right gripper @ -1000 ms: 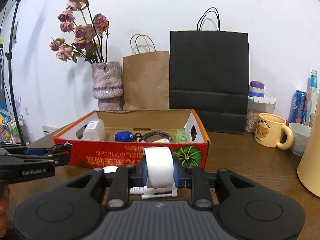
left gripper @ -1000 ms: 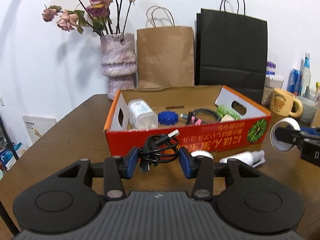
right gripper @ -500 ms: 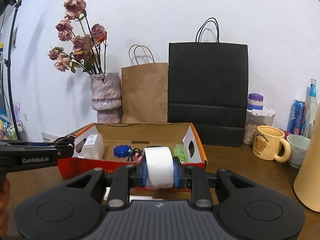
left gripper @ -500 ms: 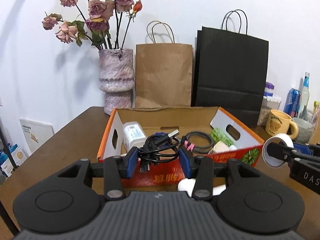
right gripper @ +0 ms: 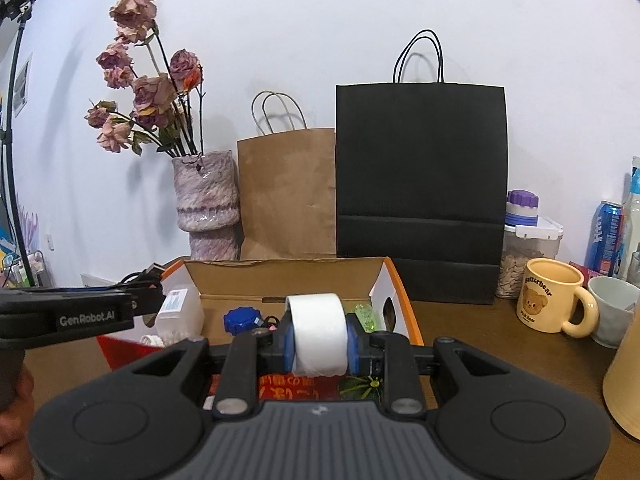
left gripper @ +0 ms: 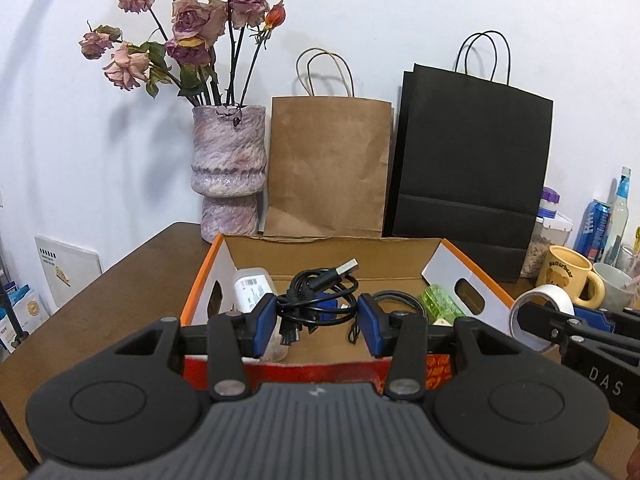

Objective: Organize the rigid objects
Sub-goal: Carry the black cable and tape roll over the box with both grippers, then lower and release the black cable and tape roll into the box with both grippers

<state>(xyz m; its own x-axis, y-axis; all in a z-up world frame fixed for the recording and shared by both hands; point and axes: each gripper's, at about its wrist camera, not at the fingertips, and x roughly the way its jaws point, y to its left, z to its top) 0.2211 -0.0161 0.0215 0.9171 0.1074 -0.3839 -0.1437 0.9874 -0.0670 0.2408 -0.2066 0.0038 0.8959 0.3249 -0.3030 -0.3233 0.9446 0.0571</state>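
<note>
Left wrist view: a plain white wall (left gripper: 400, 8) backs a dark brown wooden table (left gripper: 132, 280), the largest surface in the room, its left edge dropping away beside leaflets stacked at floor level. Against the wall stand a black paper bag (left gripper: 468, 168), a brown paper bag (left gripper: 328, 168) just beside it, and a mottled pink vase (left gripper: 228, 172) of dried roses (left gripper: 188, 28). In front of them sits an open orange-and-red cardboard box (left gripper: 204, 280) with white handle flaps, holding a white container (left gripper: 252, 286), a dark coiled cord and a green item. To the right of the box, near the wall, cluster a yellow bear mug (right gripper: 552, 300), a white cup (right gripper: 612, 308), a purple-lidded seed jar (right gripper: 524, 232) and a blue can (right gripper: 608, 232).

The left gripper (left gripper: 318, 320) hangs above the box's near wall, its blue pads pinching a bundled black USB cable (left gripper: 320, 300), the plug sticking up. The right gripper (right gripper: 318, 338), level with it over the same near wall, is clamped on a roll of white tape (right gripper: 318, 332), held upright between its pads. A hand shows at the lower left edge of the right wrist view.
</note>
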